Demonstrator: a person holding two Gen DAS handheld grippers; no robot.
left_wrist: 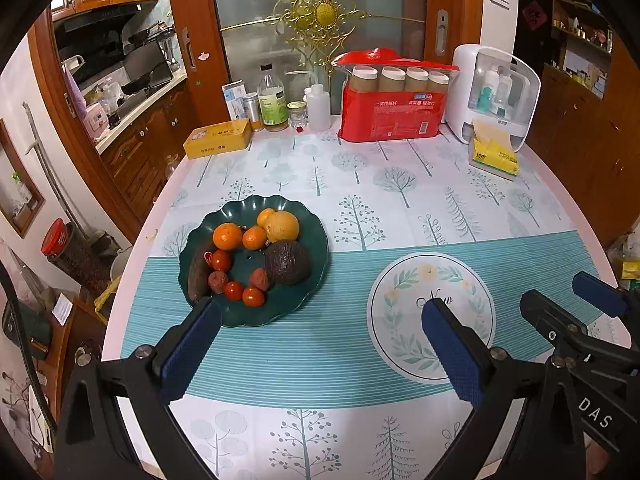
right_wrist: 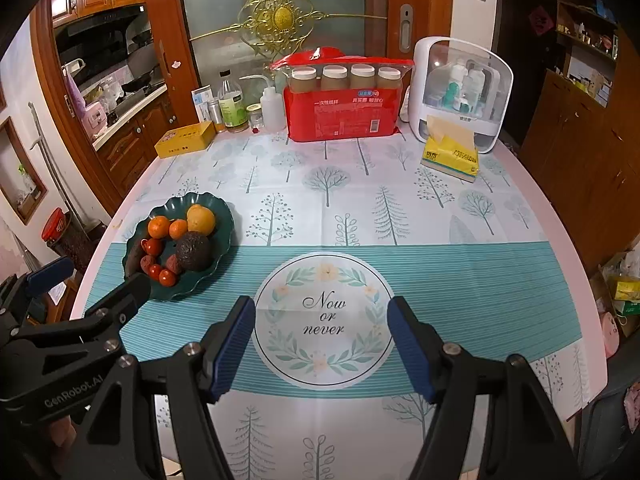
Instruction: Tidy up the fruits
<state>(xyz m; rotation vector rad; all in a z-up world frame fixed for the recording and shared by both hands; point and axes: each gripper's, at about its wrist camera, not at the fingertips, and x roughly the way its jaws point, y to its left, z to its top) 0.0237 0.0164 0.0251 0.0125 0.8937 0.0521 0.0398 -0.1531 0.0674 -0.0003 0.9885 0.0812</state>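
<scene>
Left wrist view — fruit plate (left_wrist: 316, 240) beyond empty left tongs (left_wrist: 320, 328).

plate (left_wrist: 304, 216): dark green, scalloped | tangerines (left_wrist: 227, 236): orange | avocado (left_wrist: 287, 262): dark brown | cherry tomatoes (left_wrist: 253, 296): red | tablecloth (left_wrist: 400, 184): white, grey-green tree print, teal striped band | claw pads (left_wrist: 192, 350): blue

A tree-patterned table (right_wrist: 400, 216) carries a green fruit plate (right_wrist: 224, 232) at nine o'clock (red package (right_wrist: 340, 116), tissues (right_wrist: 450, 158) near twelve).
</scene>
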